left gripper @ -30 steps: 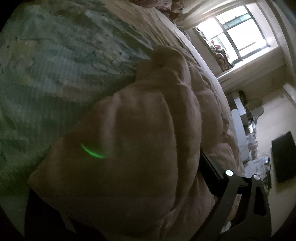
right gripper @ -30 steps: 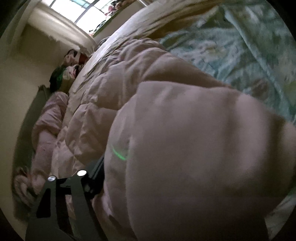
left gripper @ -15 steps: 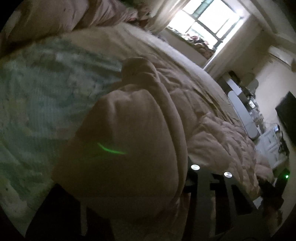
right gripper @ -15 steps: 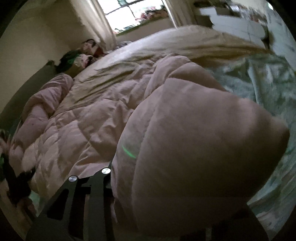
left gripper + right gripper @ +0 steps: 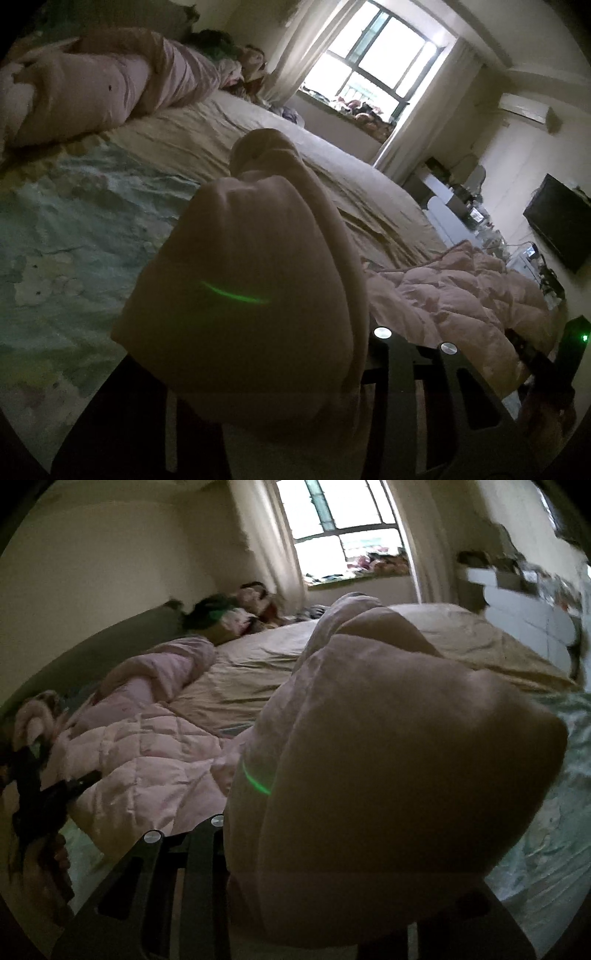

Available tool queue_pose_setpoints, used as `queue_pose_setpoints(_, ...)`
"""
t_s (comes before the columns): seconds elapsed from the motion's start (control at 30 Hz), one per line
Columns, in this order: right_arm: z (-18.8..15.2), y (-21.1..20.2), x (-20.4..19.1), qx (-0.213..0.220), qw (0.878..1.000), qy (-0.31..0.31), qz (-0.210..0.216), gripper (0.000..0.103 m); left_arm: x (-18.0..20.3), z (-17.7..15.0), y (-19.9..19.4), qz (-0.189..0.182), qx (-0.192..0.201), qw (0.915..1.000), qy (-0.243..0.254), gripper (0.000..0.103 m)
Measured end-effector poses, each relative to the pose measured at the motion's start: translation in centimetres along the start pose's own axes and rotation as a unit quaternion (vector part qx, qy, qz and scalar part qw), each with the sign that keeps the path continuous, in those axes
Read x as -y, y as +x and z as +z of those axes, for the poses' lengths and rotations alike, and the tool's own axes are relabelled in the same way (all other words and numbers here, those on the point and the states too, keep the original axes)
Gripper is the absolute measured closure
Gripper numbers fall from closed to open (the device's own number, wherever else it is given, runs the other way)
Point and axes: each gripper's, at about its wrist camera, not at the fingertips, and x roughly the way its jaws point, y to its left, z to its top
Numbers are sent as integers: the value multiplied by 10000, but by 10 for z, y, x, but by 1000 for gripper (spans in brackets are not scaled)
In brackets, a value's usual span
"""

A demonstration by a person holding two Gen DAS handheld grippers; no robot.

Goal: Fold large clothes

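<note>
The left gripper (image 5: 266,376) is closing its fingers (image 5: 406,387) on a thick fold of the pink quilt (image 5: 251,288), and the bunched cloth fills the gap between them, so it is grasping the quilt. The right gripper (image 5: 314,878) is closing too, its fingers (image 5: 199,867) clenched on another bulging fold of the same quilt (image 5: 388,775). Each fold is lifted off the bed and hides the fingertips, with a green streak of light across the fabric.

Beyond the folds, the rest of the quilt lies crumpled along the near edge of the bed (image 5: 314,162), on a green patterned sheet (image 5: 55,229) and a beige sheet (image 5: 258,661). There is 1 quilt, and 2 grippers.

The left view alone shows the other gripper at its right edge, a dark TV (image 5: 561,221) on the wall and an air conditioner (image 5: 524,107). The right view alone shows a hand (image 5: 44,871) with the other gripper at its left edge, and white drawers (image 5: 524,609) by the far right corner. At the far side, both show 1 window (image 5: 376,70) with curtains and a heap of pink bedding (image 5: 103,85) at the head of the bed.
</note>
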Motion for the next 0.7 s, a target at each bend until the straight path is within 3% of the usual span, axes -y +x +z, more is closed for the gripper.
queue_pose_setpoints(0.4,-47,-69,-5,-138,9993,-176,298,74,5,-42,-66,-11,48,9999,162,72)
queue_pose_setpoints(0.7,-71,-77,-8,-299,9994,44,183,73,-4,-70,-77,183,-66,9995,256,71)
